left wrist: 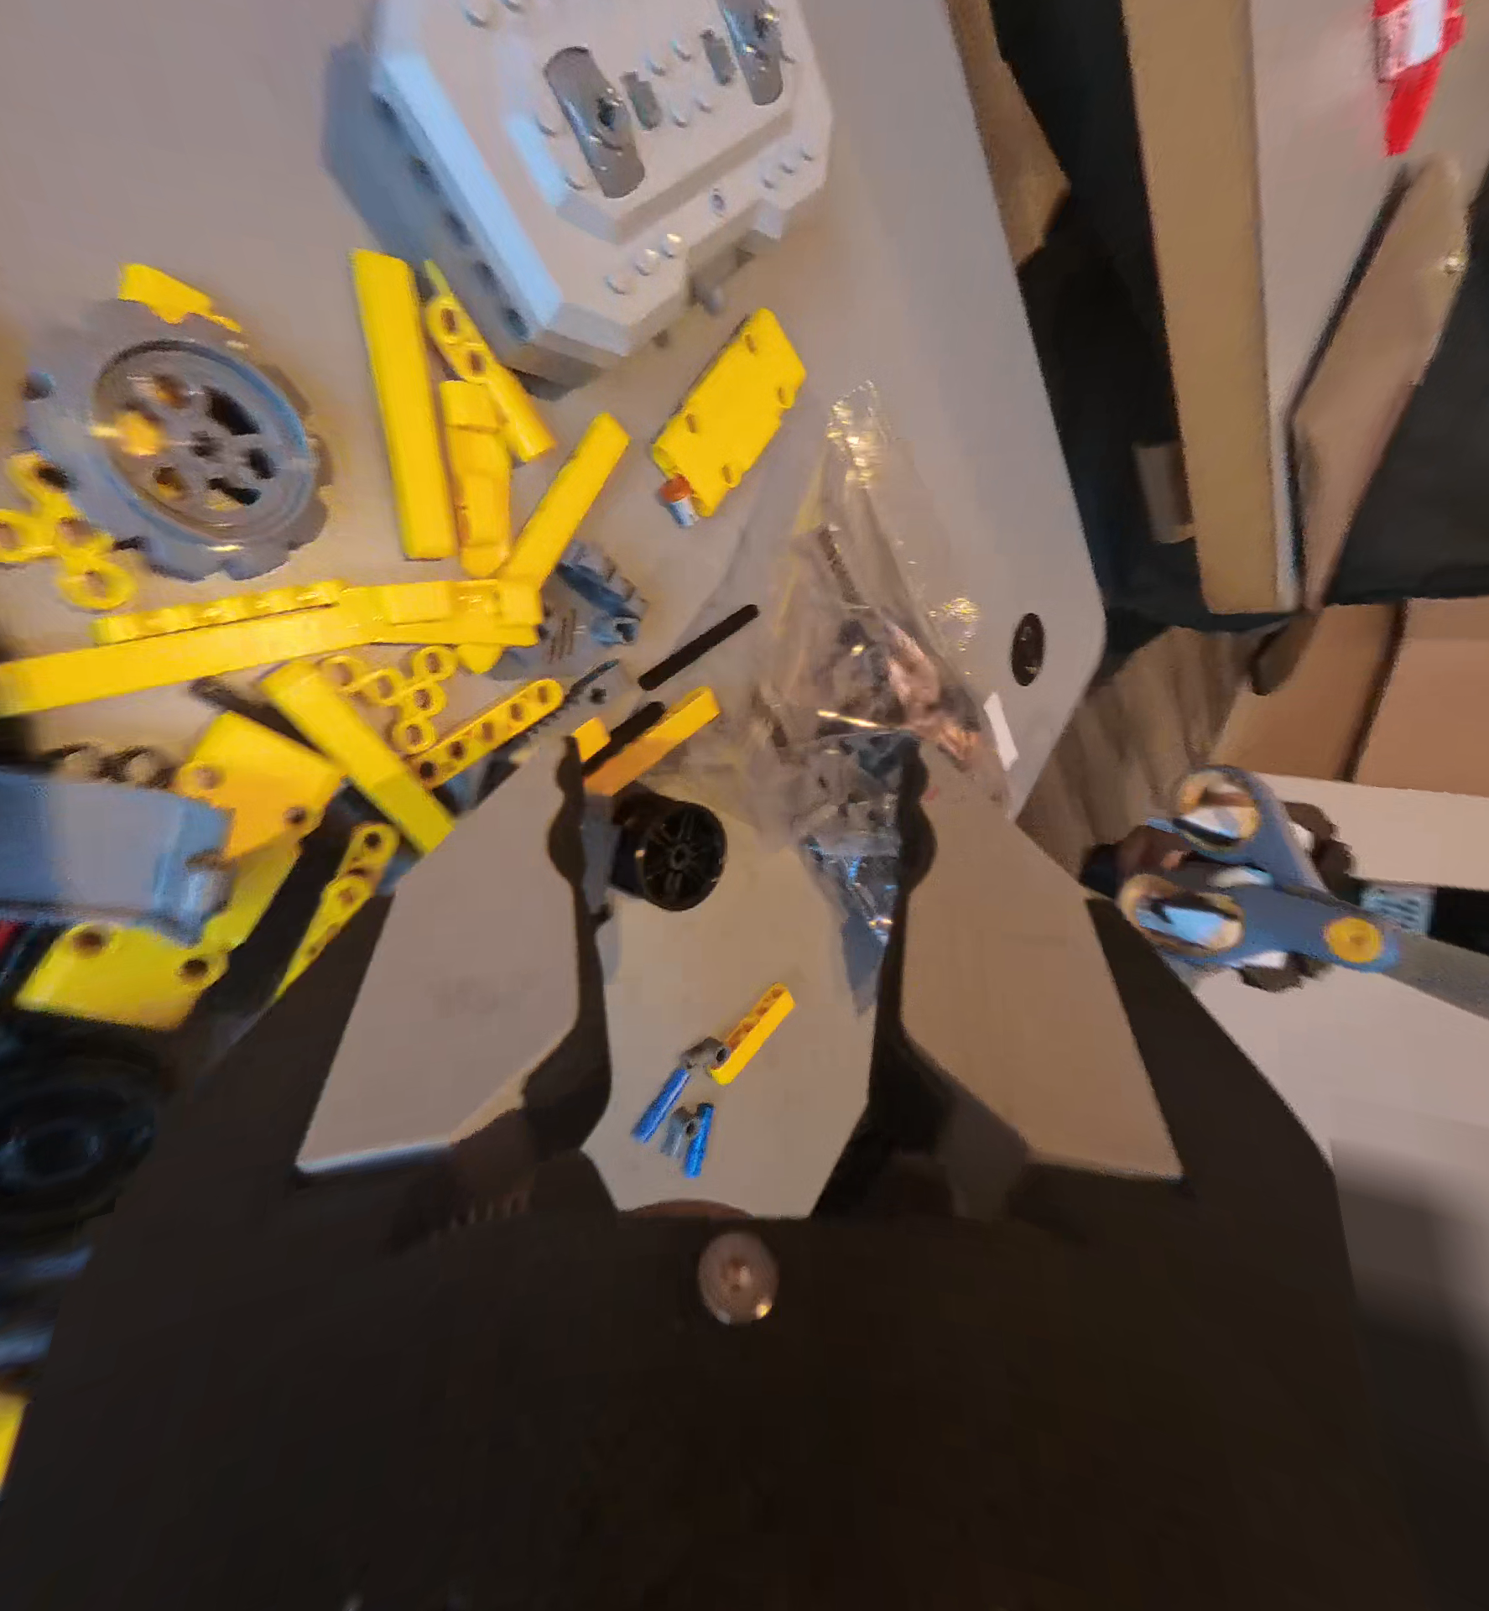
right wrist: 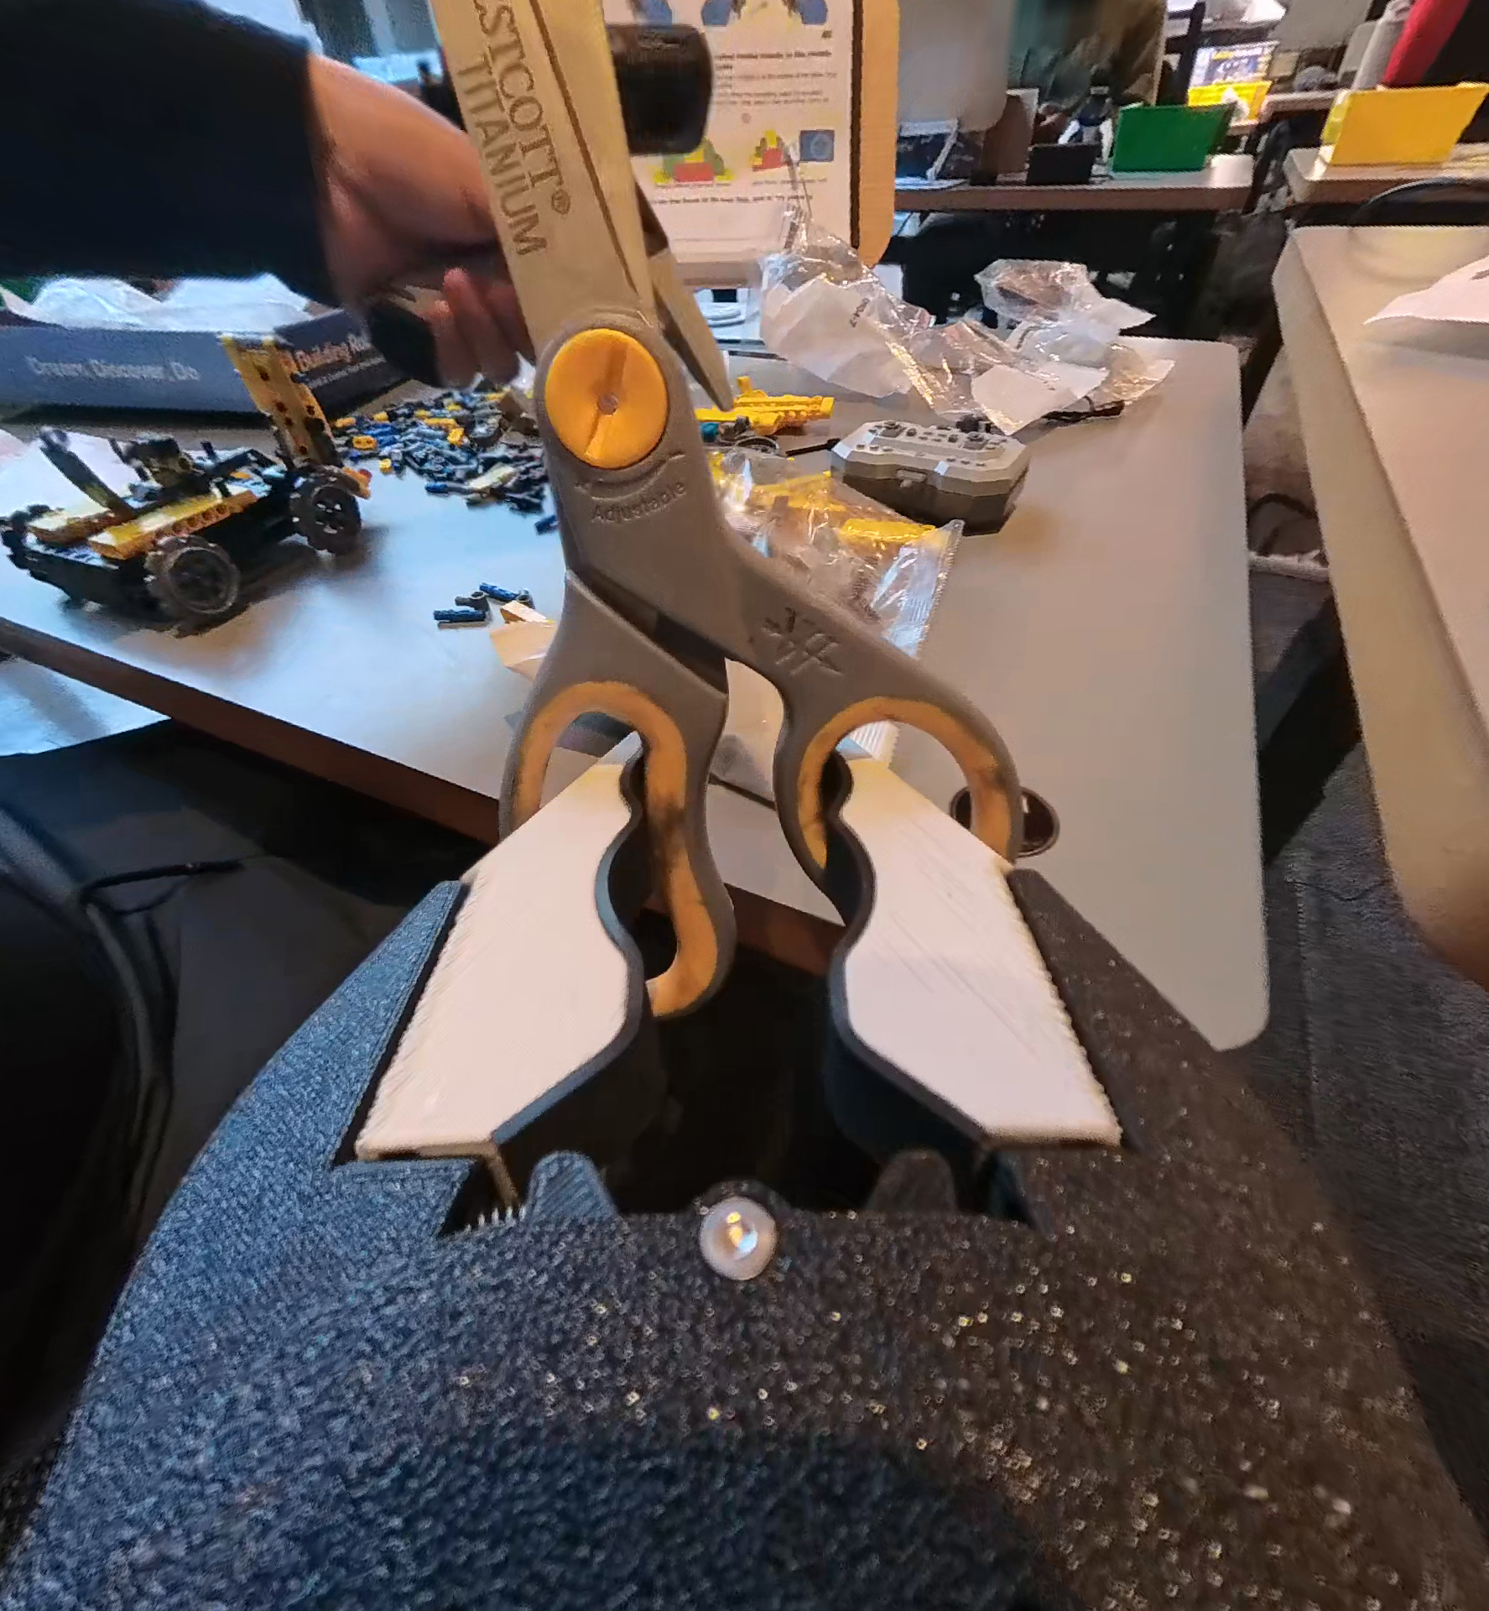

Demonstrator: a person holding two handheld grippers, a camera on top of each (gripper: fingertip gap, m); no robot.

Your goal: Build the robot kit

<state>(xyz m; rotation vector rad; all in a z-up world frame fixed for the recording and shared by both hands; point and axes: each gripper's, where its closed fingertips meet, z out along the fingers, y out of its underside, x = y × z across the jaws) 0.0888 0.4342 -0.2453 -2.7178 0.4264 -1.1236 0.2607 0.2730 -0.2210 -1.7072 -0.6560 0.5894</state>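
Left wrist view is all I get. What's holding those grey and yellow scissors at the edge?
Observer: The right claw. Its white fingers poke through the two handle loops of the grey-and-yellow plastic-handled scissors.
Operator: Which way do the blades go?
Observer: Up, with the metal blades slightly apart.
Operator: Is anything behind them?
Observer: A hand in a dark sleeve, above the grey table.
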